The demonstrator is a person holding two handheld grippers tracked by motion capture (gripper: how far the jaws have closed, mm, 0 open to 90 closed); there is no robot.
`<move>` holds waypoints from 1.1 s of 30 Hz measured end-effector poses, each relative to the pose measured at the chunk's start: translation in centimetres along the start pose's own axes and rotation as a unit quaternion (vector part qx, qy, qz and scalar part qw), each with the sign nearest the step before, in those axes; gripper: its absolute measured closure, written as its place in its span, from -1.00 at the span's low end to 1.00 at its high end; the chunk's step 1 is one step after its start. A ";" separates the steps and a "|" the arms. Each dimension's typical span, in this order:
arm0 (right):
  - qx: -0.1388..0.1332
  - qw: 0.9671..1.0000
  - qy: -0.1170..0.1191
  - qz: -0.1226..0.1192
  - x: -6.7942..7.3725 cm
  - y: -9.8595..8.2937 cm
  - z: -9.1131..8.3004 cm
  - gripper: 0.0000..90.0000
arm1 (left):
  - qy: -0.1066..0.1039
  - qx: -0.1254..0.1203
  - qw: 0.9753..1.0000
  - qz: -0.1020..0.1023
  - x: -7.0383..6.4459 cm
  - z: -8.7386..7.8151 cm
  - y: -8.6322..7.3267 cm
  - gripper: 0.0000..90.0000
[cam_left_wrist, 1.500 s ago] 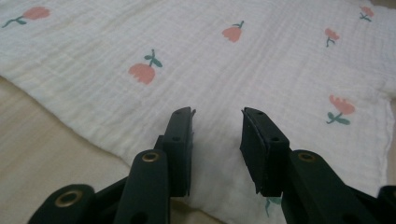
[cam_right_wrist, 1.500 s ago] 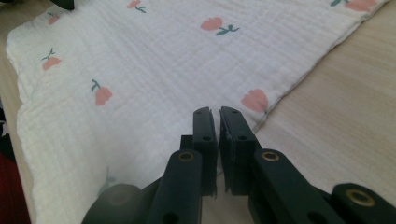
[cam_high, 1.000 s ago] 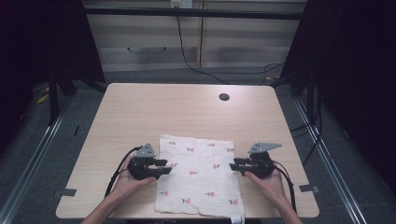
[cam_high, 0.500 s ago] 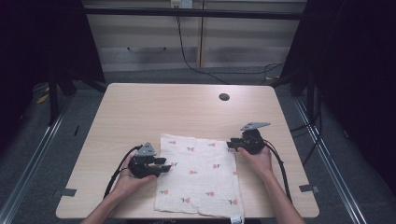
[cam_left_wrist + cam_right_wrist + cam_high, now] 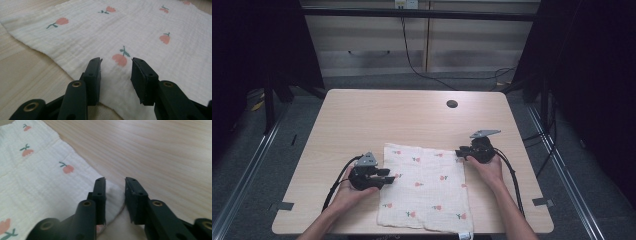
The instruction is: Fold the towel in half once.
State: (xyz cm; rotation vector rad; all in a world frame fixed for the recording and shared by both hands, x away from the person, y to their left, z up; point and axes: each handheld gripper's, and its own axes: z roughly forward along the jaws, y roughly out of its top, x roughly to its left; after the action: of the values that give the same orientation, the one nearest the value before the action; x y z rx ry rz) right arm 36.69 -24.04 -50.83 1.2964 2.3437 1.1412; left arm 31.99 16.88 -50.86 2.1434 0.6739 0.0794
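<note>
Nearest to us, along the front edge of the pale wood-grain table [image 5: 362, 115], lies a white crinkled muslin cloth printed with small pink tulips [image 5: 424, 187]. It is spread flat, its near edge reaching the table's front rim, where a small white tag [image 5: 465, 235] hangs over.

We hold the left claw [image 5: 387, 176] over the cloth's left edge, about halfway up that side, with the left hand [image 5: 349, 192] resting on the table behind it. In the left gripper view the two black jaws stand apart, with nothing between them; they hover over the cloth [image 5: 130, 37] just inside its edge, and a pink tulip [image 5: 119, 59] shows in the gap ahead. We cannot tell whether the jaw tips touch the fabric.

Farther back, we hold the right claw [image 5: 460, 152] at the cloth's far right corner, the right hand [image 5: 487, 167] behind it, and a grey three-cornered plate [image 5: 484, 134] stands on top of it. In the right gripper view its jaws are also parted, one on each side of the corner of the cloth [image 5: 45, 177], which lies between them and is not pinched. Bare table [image 5: 162, 152] stretches beyond that corner.

Farthest from us, near the table's back right, sits a dark round hole [image 5: 452, 104], well apart from the cloth. Behind the table, black cables [image 5: 422, 65] run down a pale wall panel to the floor.
</note>
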 end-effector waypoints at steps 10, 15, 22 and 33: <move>-0.022 1.000 0.015 0.014 0.2 0.2 -0.9 0.92 | -0.017 0.004 1.000 -0.017 0.4 -0.3 -0.1 0.35; -0.029 0.999 0.005 0.016 0.2 0.3 -1.3 0.93 | -0.007 0.019 1.000 -0.006 0.1 -0.5 0.1 0.43; -0.021 1.000 0.013 0.006 1.0 0.1 -1.2 0.93 | -0.026 0.031 0.999 -0.022 0.6 -1.3 0.9 0.29; -0.040 0.999 0.014 0.016 0.9 0.3 -2.0 0.93 | 0.043 -0.027 0.994 -0.100 7.2 -2.1 3.8 -0.03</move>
State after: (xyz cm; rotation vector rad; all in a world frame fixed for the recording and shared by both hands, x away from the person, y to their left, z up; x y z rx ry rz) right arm 35.28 -24.32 -49.13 1.3026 2.2807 1.2564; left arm 39.18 20.15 -47.96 2.0196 0.9229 0.0802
